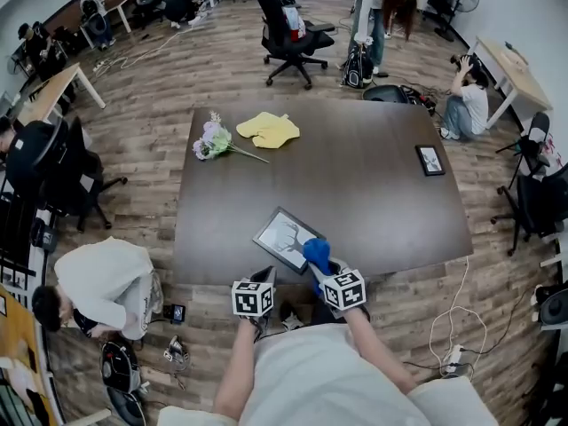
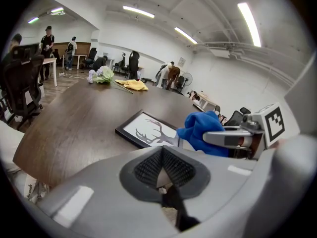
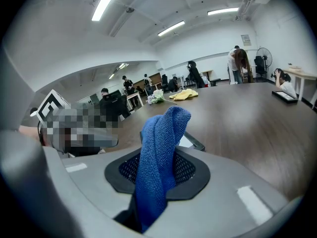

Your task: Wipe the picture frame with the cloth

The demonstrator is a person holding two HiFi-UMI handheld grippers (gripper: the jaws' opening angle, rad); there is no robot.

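right gripper (image 3: 158,171) pinches the soft cloth (image 3: 161,148) at 4 o'clock of the light, probably fragile frame (image 1: 284,236); left gripper (image 2: 162,168), closed empty, may steady its edge.

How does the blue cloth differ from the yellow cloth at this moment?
The blue cloth is clamped in the right gripper and stands up in a bunch, while the yellow cloth lies loose on the table. The blue cloth is at the near edge by the picture frame; the yellow cloth is at the far side beside the flowers. Both are crumpled rather than folded.
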